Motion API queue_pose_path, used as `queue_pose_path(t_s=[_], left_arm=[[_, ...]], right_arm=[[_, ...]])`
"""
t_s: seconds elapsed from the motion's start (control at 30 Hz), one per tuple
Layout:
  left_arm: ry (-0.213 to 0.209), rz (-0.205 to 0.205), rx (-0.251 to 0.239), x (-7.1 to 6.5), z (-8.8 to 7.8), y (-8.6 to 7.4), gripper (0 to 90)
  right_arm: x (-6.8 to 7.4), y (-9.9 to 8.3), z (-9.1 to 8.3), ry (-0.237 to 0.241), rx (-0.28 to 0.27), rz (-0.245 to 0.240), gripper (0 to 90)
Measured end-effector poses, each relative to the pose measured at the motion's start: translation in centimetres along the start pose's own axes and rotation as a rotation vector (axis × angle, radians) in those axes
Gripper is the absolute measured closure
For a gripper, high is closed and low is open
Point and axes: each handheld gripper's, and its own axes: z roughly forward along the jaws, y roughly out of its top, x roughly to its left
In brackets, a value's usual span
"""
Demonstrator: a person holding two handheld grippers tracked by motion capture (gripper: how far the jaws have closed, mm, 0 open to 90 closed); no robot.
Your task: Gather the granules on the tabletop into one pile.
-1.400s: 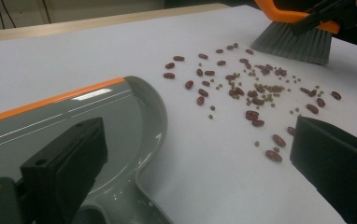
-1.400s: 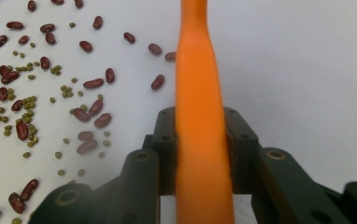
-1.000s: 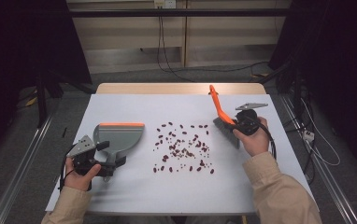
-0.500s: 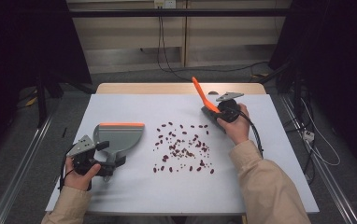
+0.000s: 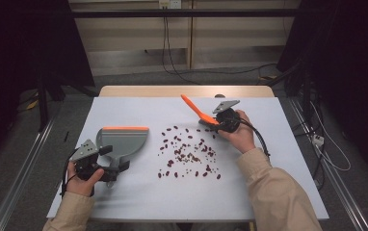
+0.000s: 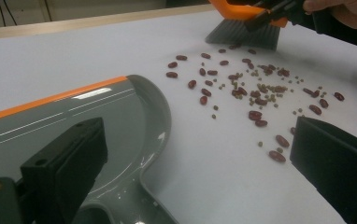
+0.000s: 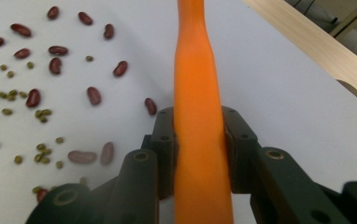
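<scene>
Nearest the person, at the table's (image 5: 124, 207) front left, the left gripper (image 5: 106, 166) is held by the left hand (image 5: 83, 179). A grey dustpan (image 5: 124, 140) with an orange front lip is seen at this gripper; in the left gripper view its handle (image 6: 120, 205) runs down beside one jaw while the other jaw stands far off to the side, so whether the handle is clamped cannot be told.

Beyond the dustpan's lip, towards the middle of the white table, scattered red beans (image 5: 189, 153) and smaller green beans (image 6: 265, 91) are spread. They lie between the dustpan and the brush, apart from the dustpan's lip.

Farther back on the right, the right gripper (image 5: 219, 123) is clenched on the orange handle of a brush (image 5: 196, 109), pads pressed against both its sides in the right gripper view. The grey bristles (image 6: 244, 37) are set at the far right edge of the beans, with the nearest beans just beside them.
</scene>
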Motion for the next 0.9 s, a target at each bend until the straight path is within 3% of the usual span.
queue_pose_path(t_s=[0.37,0.9], left_arm=[[0.005,0.001,0.001,0.0,0.0,0.0,3.9],[0.009,-0.002,0.000,-0.1,-0.1,0.0,3.9]], right_arm=[[1.3,-0.7,-1.6,0.115,0.006,-0.051,70.8],[4.4,-2.0,-4.3,0.203,0.004,-0.100,70.9]])
